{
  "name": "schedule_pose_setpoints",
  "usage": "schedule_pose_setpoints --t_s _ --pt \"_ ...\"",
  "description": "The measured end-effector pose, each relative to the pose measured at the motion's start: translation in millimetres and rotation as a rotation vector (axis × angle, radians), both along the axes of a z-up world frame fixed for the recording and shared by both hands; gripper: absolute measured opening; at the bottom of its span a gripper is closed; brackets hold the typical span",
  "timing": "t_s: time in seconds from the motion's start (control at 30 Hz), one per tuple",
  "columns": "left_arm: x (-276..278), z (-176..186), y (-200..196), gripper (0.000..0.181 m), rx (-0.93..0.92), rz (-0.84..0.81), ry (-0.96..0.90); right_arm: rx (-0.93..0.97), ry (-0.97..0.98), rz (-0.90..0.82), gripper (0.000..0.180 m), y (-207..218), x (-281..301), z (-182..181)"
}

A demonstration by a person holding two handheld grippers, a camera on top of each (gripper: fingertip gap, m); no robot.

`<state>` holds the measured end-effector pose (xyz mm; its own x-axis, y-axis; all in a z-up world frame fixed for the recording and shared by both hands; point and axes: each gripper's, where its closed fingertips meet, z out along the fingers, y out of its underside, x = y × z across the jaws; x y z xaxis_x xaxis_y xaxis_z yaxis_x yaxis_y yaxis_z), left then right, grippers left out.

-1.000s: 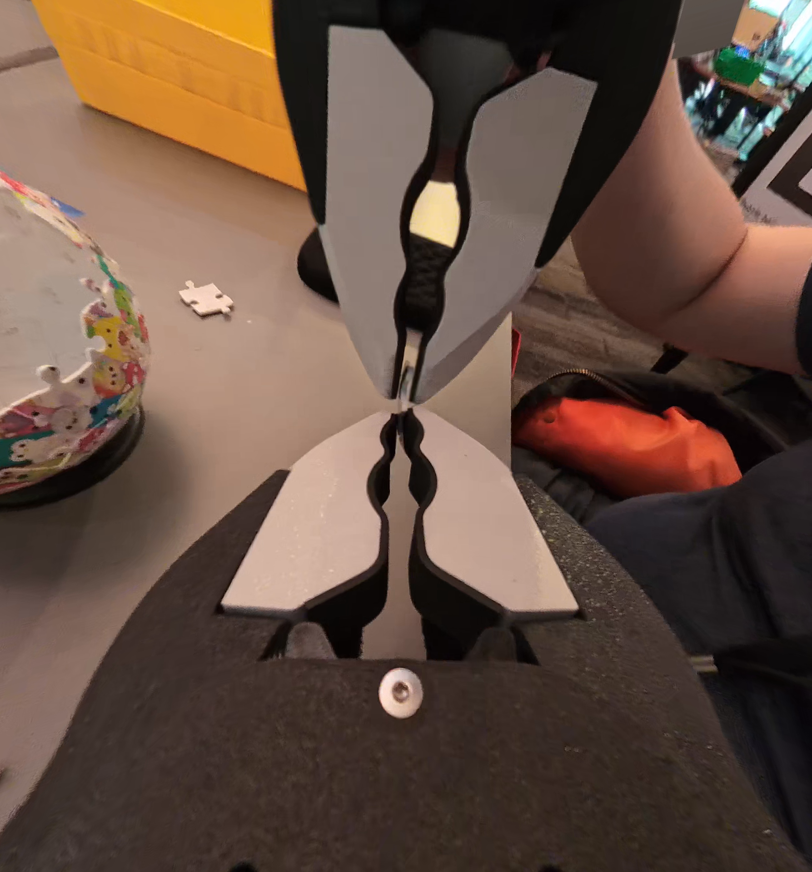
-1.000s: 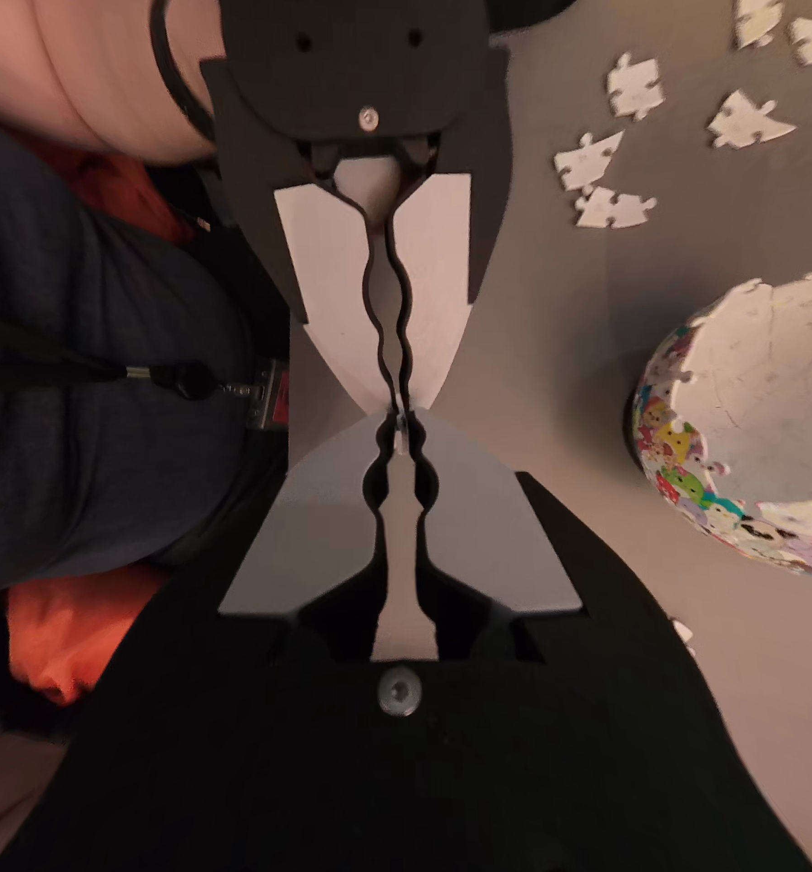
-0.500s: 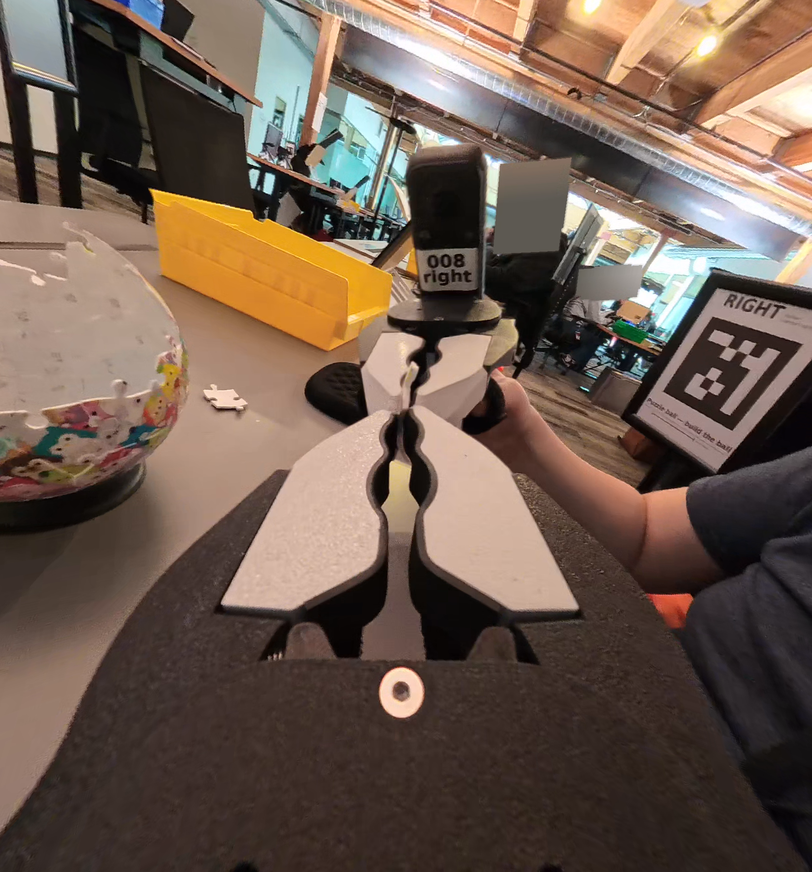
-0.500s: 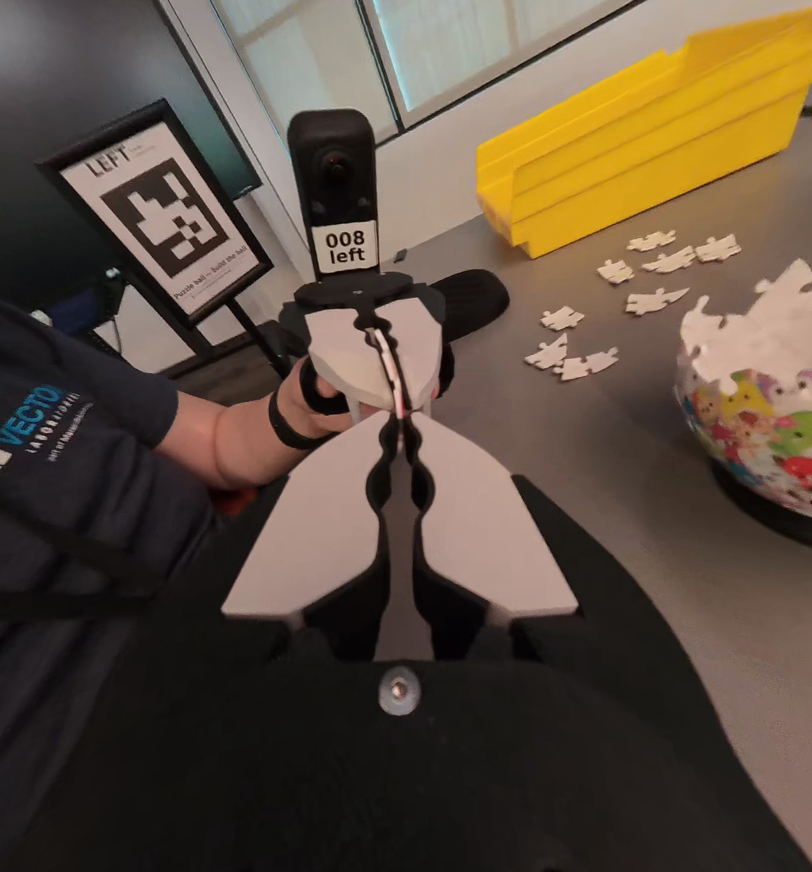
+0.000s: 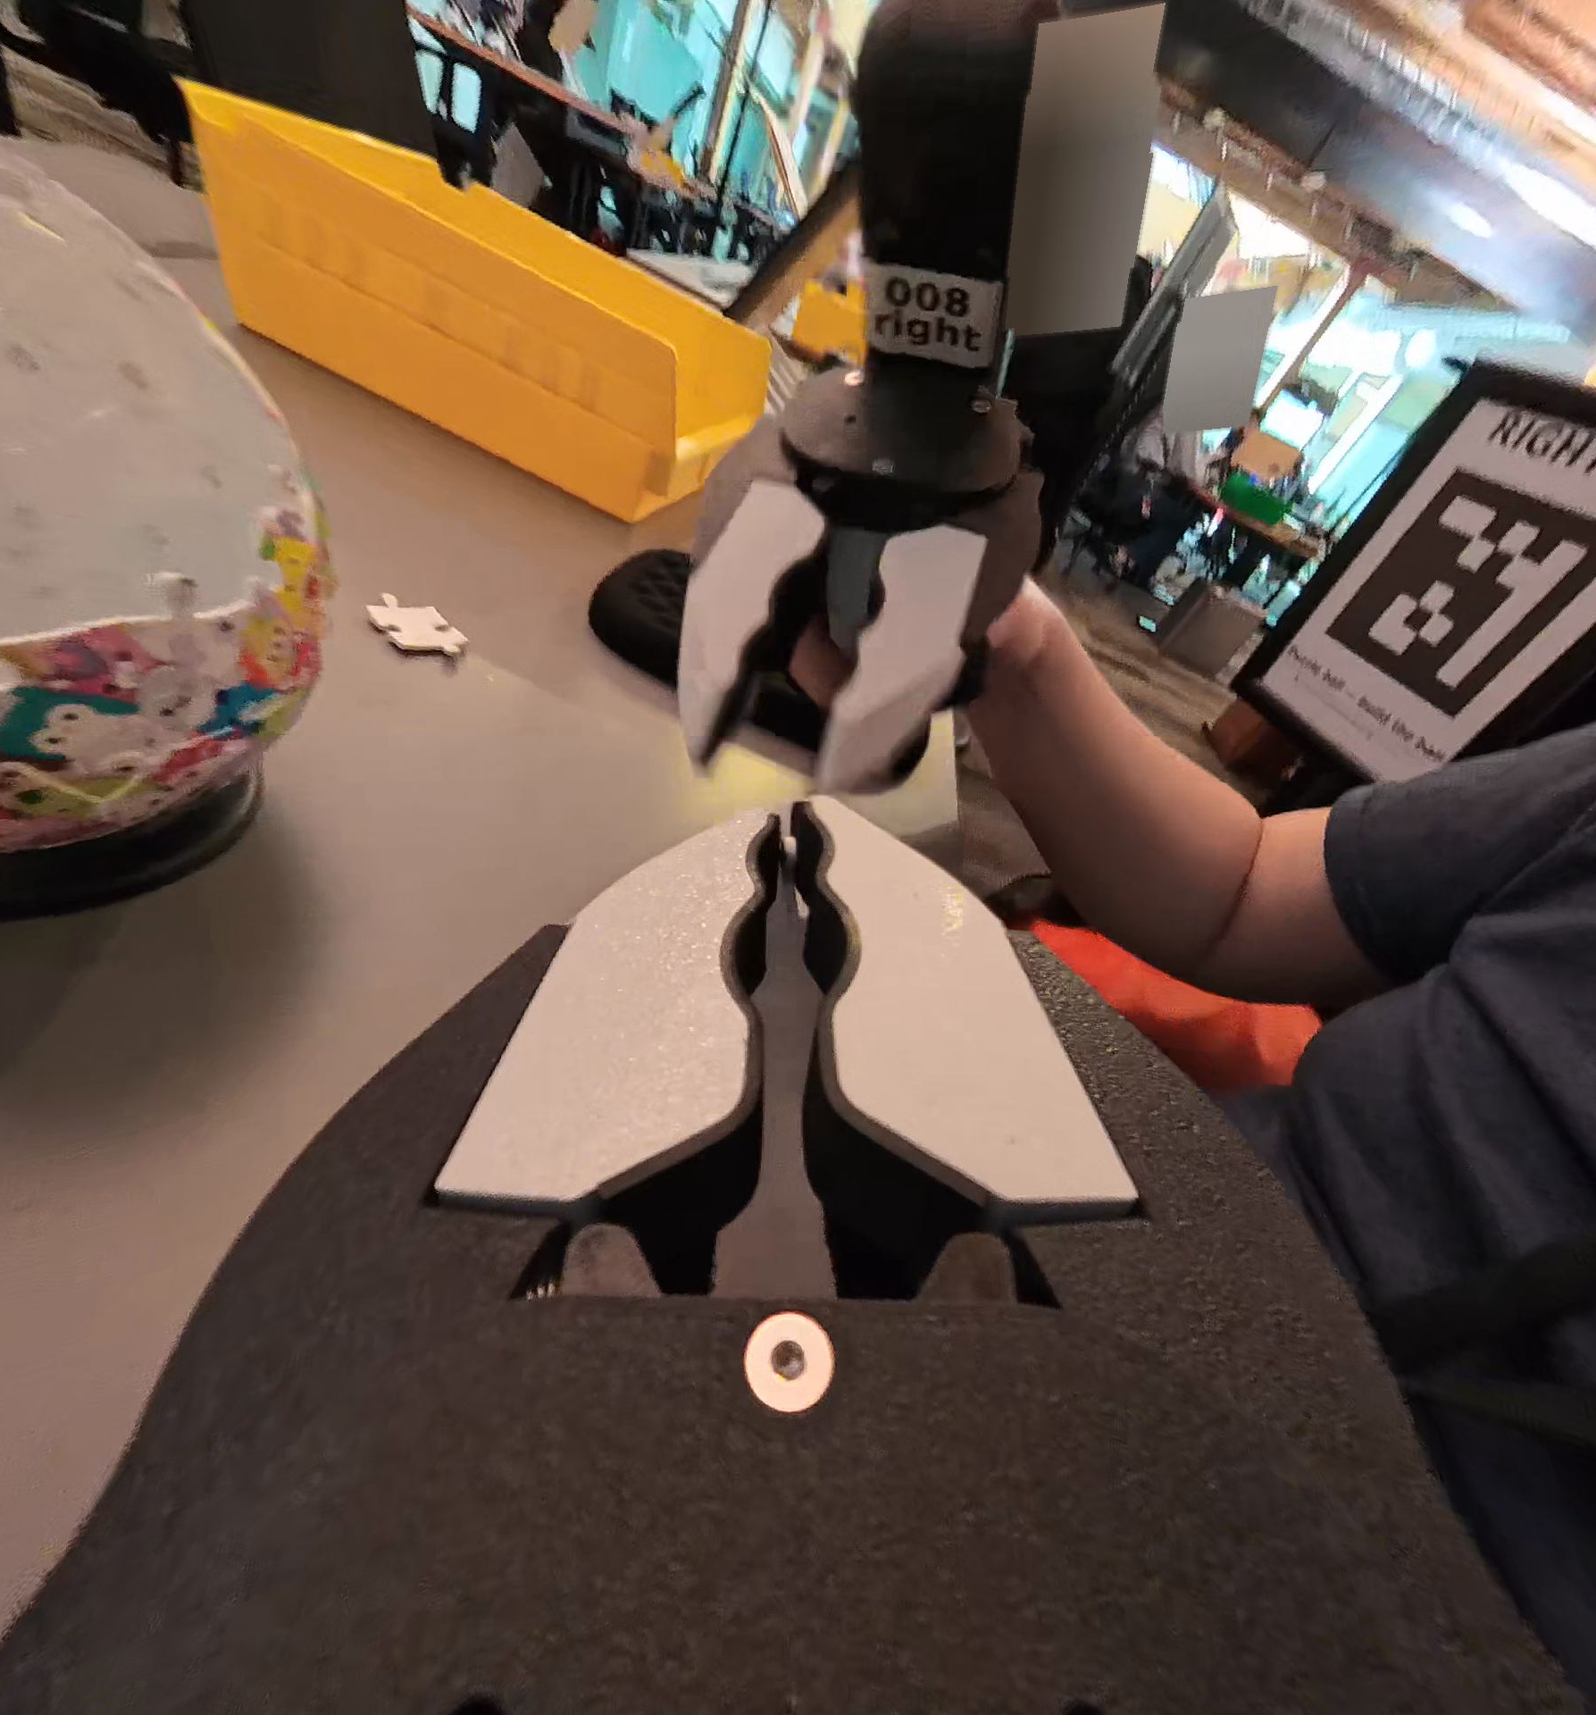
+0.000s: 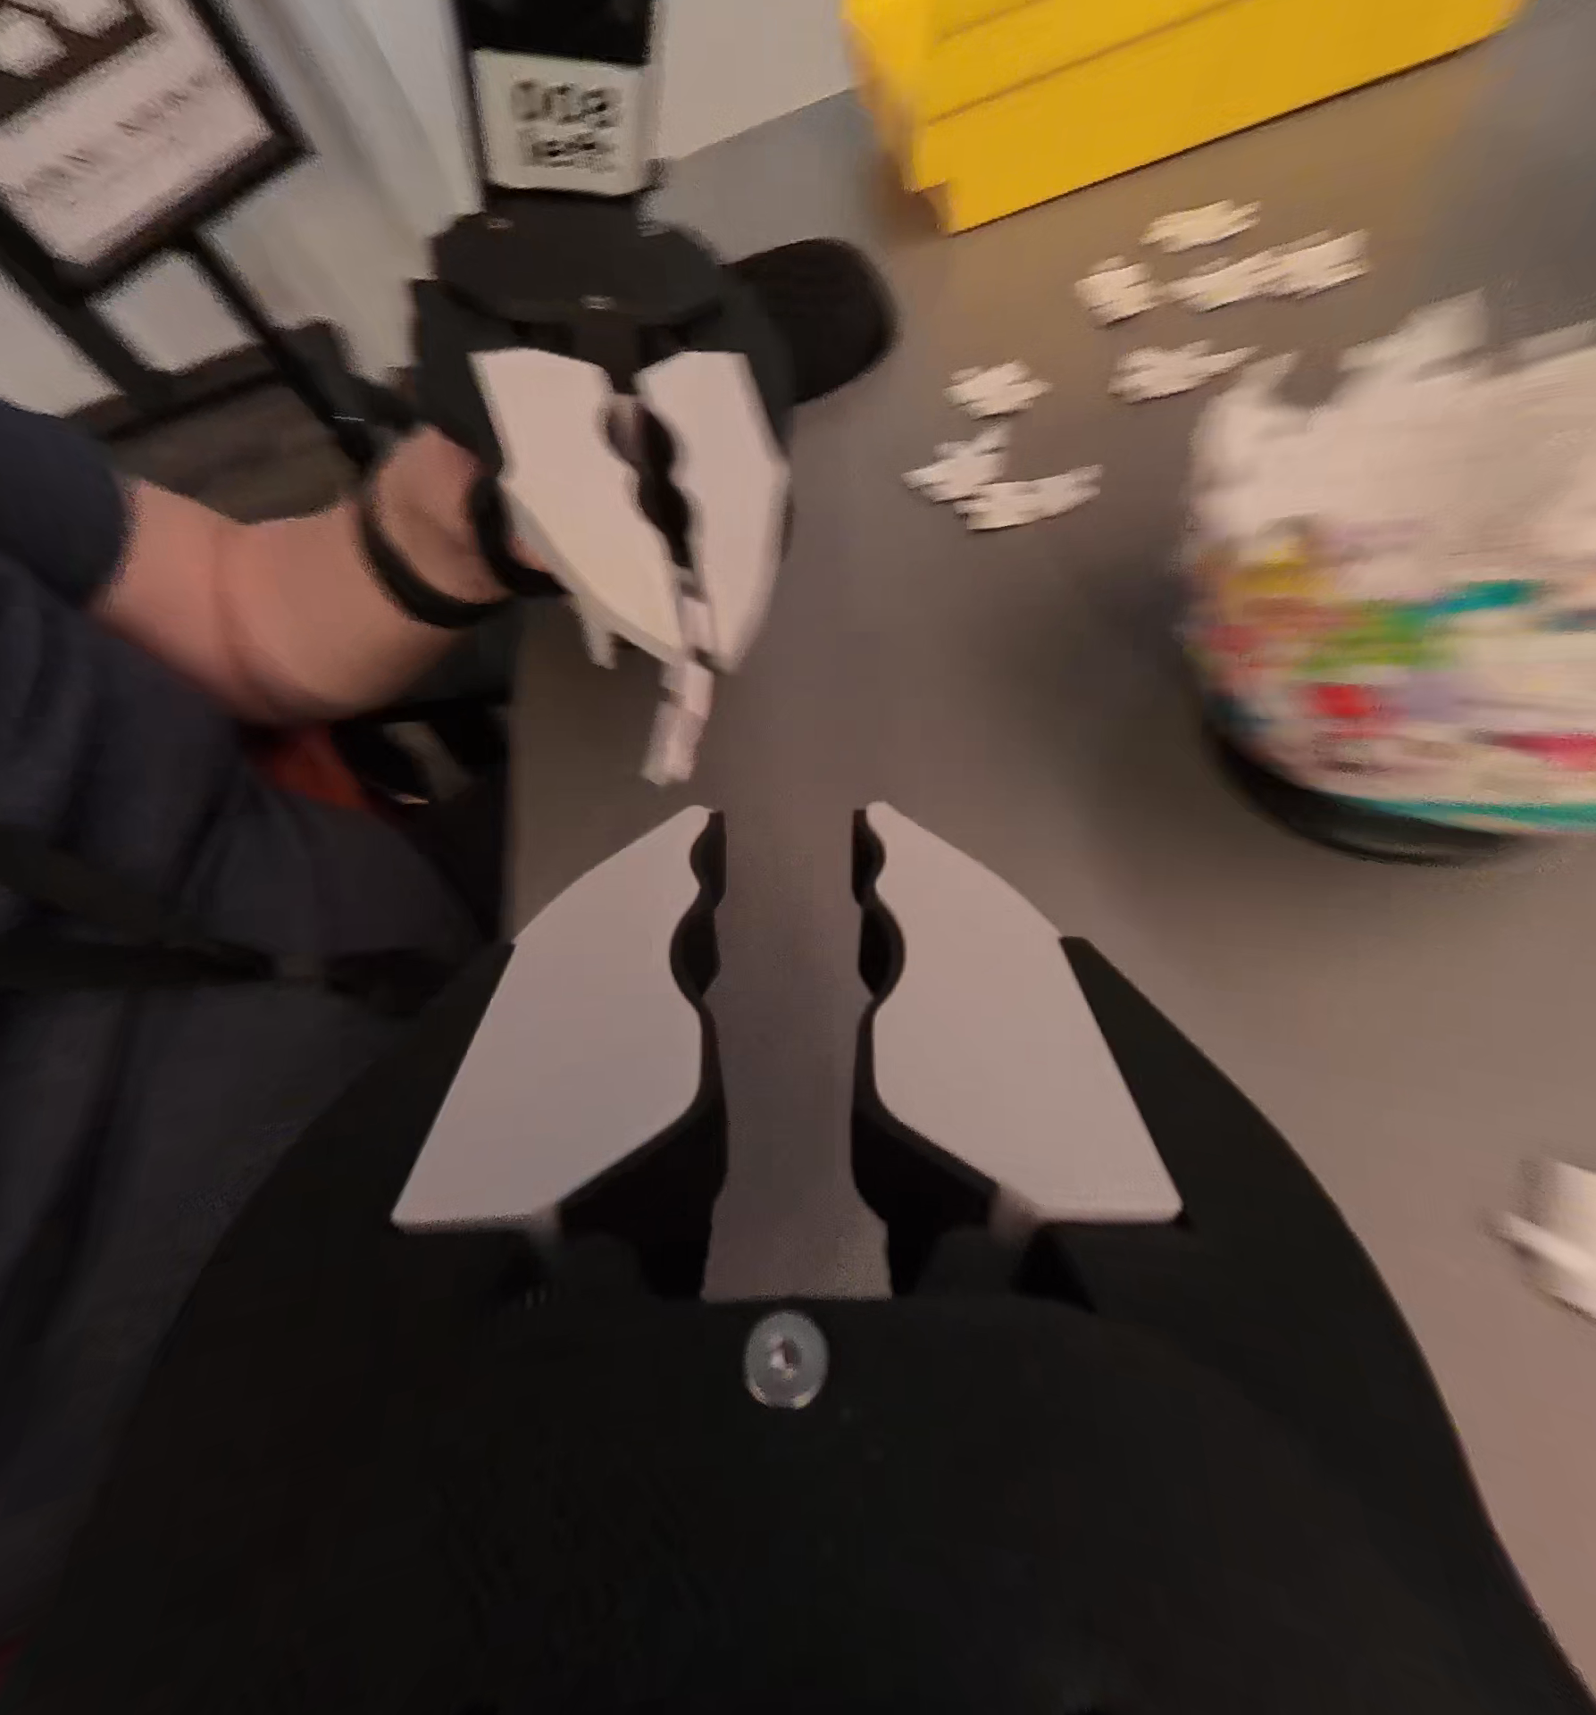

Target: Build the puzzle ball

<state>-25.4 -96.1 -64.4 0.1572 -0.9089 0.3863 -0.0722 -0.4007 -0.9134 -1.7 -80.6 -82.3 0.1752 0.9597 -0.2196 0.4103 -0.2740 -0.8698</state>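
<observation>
The half-built puzzle ball (image 5: 107, 557), white inside with a colourful outside, stands on a black ring at the left; it also shows blurred in the right wrist view (image 6: 1425, 631). My left gripper (image 5: 794, 817) is shut on a white puzzle piece (image 5: 791, 849), seen edge-on between its tips. The right wrist view shows that piece (image 6: 682, 715) hanging from the left gripper (image 6: 696, 640). My right gripper (image 6: 789, 817) is open and empty, a short way from the piece. It also shows open in the left wrist view (image 5: 775, 742), just beyond my left tips.
A yellow bin (image 5: 460, 306) stands at the back of the grey table (image 5: 404, 835). One loose piece (image 5: 418, 626) lies near the ball; several more (image 6: 1007, 483) lie beyond it. A black pad (image 5: 645, 603) sits behind the grippers. The person's forearm (image 5: 1146, 817) and a sign (image 5: 1462, 594) are at the right. My two grippers' fingertips are within a few centimetres of each other.
Both grippers were shut tip to tip on the piece. The right gripper has opened, let go and drawn back; the left gripper keeps the piece.
</observation>
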Motion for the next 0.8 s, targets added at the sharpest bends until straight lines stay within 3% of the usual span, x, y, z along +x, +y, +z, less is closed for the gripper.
schedule_pose_setpoints --t_s 0.1,0.2,0.3,0.43,0.53,0.57,0.63,0.8 --pt "-13 3 11 0.002 -0.008 0.064 -0.003 0.227 -0.115 -0.310 0.027 83 70 9" --pt "-19 4 17 0.002 -0.009 0.095 0.002 0.125 -0.267 -0.384 0.033 133 113 -21" --pt "-22 5 22 0.002 0.005 0.122 0.017 -0.090 -0.278 -0.343 0.038 142 109 -43" --pt "-29 11 30 0.002 0.004 0.161 -0.011 -0.062 -0.423 -0.369 0.051 148 109 -62" --pt "-36 15 36 0.002 -0.001 0.190 -0.034 -0.039 -0.538 -0.388 0.051 143 110 -74" --pt "-38 16 38 0.002 -0.004 0.197 -0.038 -0.015 -0.559 -0.393 0.050 143 108 -75" --pt "-42 18 41 0.002 -0.017 0.210 -0.058 -0.005 -0.577 -0.359 0.029 136 100 -75" --pt "-50 25 43 0.002 -0.100 0.209 -0.165 0.023 -0.583 -0.328 0.028 122 91 -75"
